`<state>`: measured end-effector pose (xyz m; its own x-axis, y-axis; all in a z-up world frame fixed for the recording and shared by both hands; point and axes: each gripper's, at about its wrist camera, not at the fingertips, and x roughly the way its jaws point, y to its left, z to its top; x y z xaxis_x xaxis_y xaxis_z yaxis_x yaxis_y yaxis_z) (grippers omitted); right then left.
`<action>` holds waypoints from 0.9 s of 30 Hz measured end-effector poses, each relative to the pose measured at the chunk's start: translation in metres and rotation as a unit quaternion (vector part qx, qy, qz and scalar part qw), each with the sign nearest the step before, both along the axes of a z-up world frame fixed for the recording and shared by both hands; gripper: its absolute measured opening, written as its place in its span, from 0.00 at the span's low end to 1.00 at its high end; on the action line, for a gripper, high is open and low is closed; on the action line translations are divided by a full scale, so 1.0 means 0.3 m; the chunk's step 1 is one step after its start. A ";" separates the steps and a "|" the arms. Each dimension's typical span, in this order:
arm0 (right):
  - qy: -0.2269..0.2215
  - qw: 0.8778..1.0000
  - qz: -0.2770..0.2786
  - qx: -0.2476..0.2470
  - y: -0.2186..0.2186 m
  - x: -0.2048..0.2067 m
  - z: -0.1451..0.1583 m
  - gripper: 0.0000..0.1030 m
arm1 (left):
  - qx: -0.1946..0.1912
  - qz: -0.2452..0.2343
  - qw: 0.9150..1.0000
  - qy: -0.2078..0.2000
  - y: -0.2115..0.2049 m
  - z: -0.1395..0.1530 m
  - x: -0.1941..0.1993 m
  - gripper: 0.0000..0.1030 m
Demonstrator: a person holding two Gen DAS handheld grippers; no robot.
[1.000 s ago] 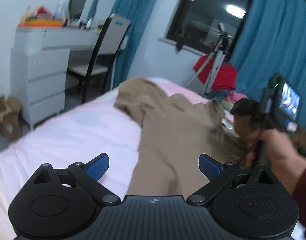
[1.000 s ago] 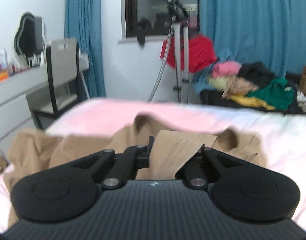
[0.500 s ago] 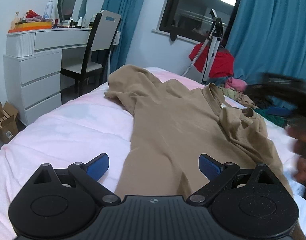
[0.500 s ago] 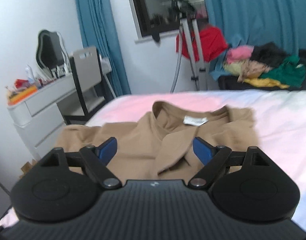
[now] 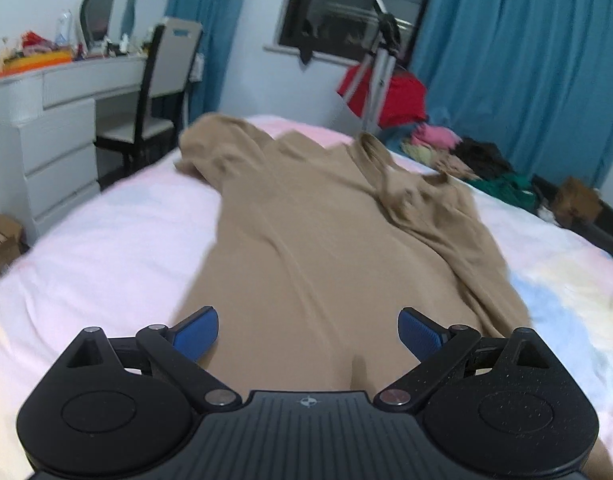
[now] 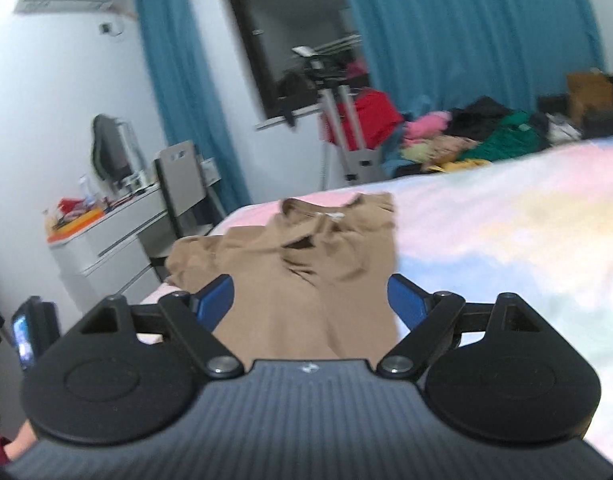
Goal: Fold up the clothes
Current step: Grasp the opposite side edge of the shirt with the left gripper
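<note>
Garment: tan long-sleeved cotton top (image 5: 330,248) lying lengthwise near the pink-sheeted bed's (image 5: 106,248) left edge | Left gripper (image 5: 308,330): released, empty | Right gripper (image 6: 310,302): jaws just opened, nothing between | Risk: folded-in right sleeve (image 5: 438,216) is bunching; careless regrasp is likely creasing the fold.

No writing can be read anywhere; the small white tag (image 6: 333,215) inside the tan shirt's (image 6: 306,280) collar is blurred.

Tan shirt's (image 5: 326,240) near hem hidden behind the hand-held gripper (image 5: 308,330).
</note>
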<state>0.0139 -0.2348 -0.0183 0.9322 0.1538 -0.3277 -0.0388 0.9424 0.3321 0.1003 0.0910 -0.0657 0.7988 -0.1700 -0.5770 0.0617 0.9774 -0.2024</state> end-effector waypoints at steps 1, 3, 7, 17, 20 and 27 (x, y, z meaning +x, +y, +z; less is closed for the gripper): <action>0.003 1.000 -0.005 0.003 -0.013 -0.003 0.001 0.84 | -0.001 -0.007 1.000 0.002 -0.011 0.004 -0.020 0.95; 0.003 1.000 -0.013 0.012 -0.041 -0.002 0.008 0.84 | 0.008 -0.028 1.000 -0.007 -0.046 0.022 -0.065 0.95; -0.012 0.998 -0.035 0.049 -0.113 -0.012 0.013 0.84 | 0.013 -0.073 0.997 -0.018 -0.118 0.045 -0.147 0.95; -0.032 0.990 -0.096 0.101 -0.356 -0.085 0.016 0.85 | -0.126 -0.231 0.963 0.057 -0.386 0.025 -0.253 0.87; -0.043 0.990 -0.095 0.097 -0.375 -0.103 0.016 0.85 | -0.125 -0.265 0.953 0.076 -0.482 -0.009 -0.269 0.80; -0.009 0.994 -0.075 0.084 -0.356 -0.044 -0.034 0.85 | -0.106 -0.267 0.950 0.119 -0.568 -0.165 -0.214 0.17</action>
